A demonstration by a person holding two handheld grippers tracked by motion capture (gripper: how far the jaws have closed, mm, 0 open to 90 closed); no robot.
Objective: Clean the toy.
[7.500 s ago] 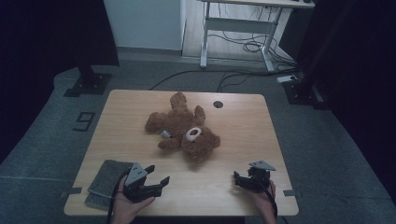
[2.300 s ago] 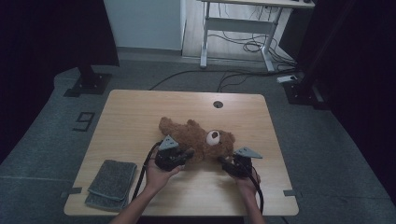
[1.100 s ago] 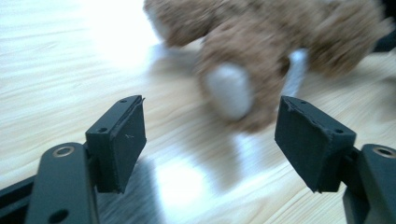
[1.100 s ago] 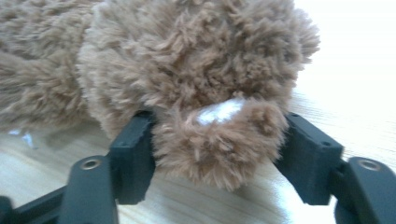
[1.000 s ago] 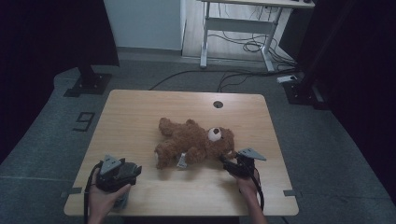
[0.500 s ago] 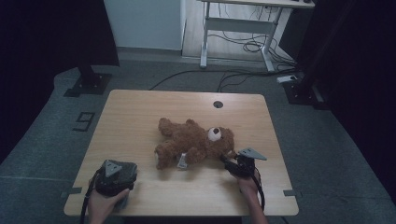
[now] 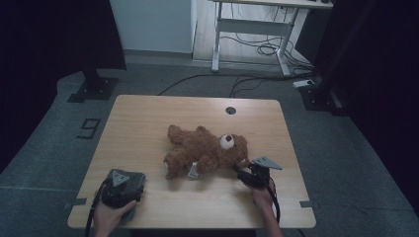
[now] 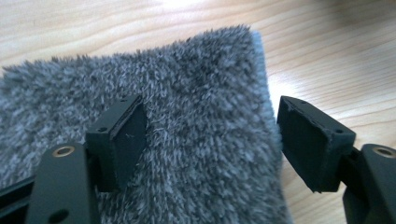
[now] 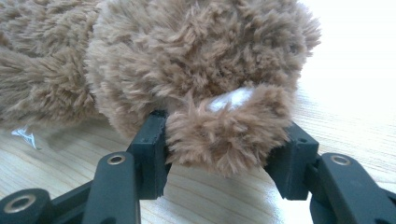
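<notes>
The left hand-held gripper (image 8: 212, 140), moved from the teddy bear (image 7: 205, 150) mid-worktop, now spreads its jaws over the grey cloth (image 8: 187, 116); the right hand-held gripper (image 9: 224, 154) clasps the bear's ear.

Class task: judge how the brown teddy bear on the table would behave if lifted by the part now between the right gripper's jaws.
The teddy bear would probably hang floppy: its limbs sprawl loosely on the table. It looks light for its size, being plush. The right gripper grips its ear, whose fur squashes between the jaws, so it seems unlikely to slip out.
</notes>
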